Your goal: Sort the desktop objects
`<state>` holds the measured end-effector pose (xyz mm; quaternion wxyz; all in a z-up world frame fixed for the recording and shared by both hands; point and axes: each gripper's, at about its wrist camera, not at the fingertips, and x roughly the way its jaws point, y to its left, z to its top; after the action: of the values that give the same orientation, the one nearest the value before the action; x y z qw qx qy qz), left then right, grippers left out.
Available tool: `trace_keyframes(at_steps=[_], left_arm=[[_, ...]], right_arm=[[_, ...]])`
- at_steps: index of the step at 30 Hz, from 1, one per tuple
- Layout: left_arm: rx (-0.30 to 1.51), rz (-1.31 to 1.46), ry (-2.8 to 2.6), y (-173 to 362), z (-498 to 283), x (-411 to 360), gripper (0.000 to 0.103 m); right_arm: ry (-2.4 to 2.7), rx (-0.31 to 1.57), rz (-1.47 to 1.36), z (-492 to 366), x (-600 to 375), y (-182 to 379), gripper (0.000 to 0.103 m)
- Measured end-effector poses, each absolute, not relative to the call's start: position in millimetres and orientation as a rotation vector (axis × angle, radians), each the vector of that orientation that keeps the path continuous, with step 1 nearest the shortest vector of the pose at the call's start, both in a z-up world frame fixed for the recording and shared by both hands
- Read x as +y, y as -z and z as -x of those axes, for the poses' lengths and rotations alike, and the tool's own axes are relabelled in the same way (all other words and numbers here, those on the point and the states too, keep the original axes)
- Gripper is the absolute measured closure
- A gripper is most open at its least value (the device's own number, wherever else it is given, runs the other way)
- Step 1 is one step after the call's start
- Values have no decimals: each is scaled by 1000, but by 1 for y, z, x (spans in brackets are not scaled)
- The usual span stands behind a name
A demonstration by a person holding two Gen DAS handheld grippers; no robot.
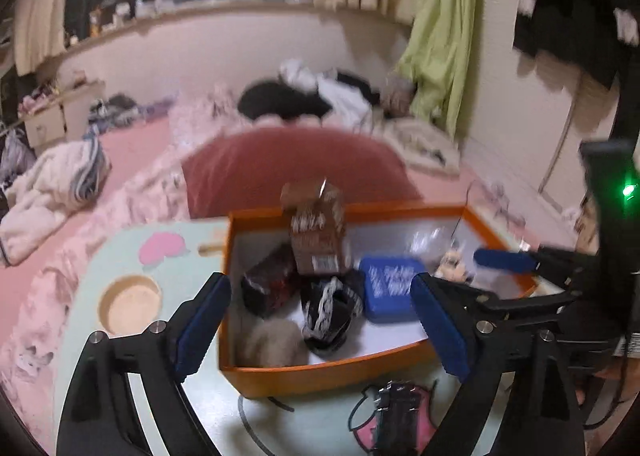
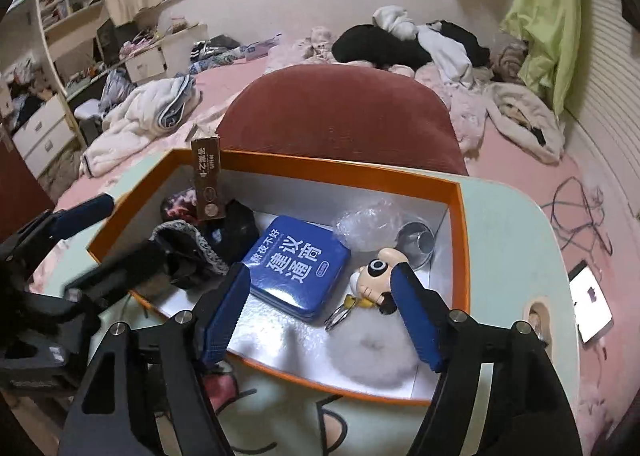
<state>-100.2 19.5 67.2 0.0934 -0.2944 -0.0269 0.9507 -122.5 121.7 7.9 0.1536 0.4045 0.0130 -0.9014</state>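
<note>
Orange box [image 2: 460, 223] w/ blue tin [image 2: 296, 276], below both open hand-held grippers, right [image 2: 320, 320], left [image 1: 320, 320]

A box [image 2: 460, 223] sits on the desk [image 2: 508, 223], with a chair [image 2: 340, 115] behind it and a bed [image 2: 520, 159] beyond. In the box, a tin [image 2: 298, 272] lies mid-floor; a carton [image 2: 207, 179] stands at its left, a keychain figure [image 2: 374, 276] and cup [image 2: 418, 242] at its right, and a fluffy ball [image 2: 372, 348] lies nearest. A phone [image 2: 592, 298] lies on the bed, right of the desk.
</note>
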Motion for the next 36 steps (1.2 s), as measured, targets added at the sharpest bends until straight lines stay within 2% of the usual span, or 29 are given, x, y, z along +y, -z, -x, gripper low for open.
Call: trace_keyframes(at_steps=[4,7,16,18,19,21,22,23,36], left_arm=[[-179,816,-2817,-82,72,5,11],[-199,857,-2798,-78,46,-1,11],[34,1103,-2729,-9,8,16,11],[93,1165,-2725,4,11,22,10],[105,1151,-2734,4,9,24,9],[93,1162,-2739,4,10,22,3],[84,1173,-2744,5,11,20,0],[77,1171,-2746,6,10,19,0],[78,1166,-2751,7,12,19,0]], right_arm=[[2632,-66,-986,92,138,-25,30],[2575,-103,-986,72,143,-30,30],[2494,58,-1269,24,144,33,30],[2513,95,-1273,22,147,46,24],[2539,134,-1255,19,145,48,16],[2531,202,-1261,18,139,51,10],[2515,201,-1263,19,138,52,3],[2505,210,-1271,20,138,53,1],[2516,209,-1254,18,140,55,1]])
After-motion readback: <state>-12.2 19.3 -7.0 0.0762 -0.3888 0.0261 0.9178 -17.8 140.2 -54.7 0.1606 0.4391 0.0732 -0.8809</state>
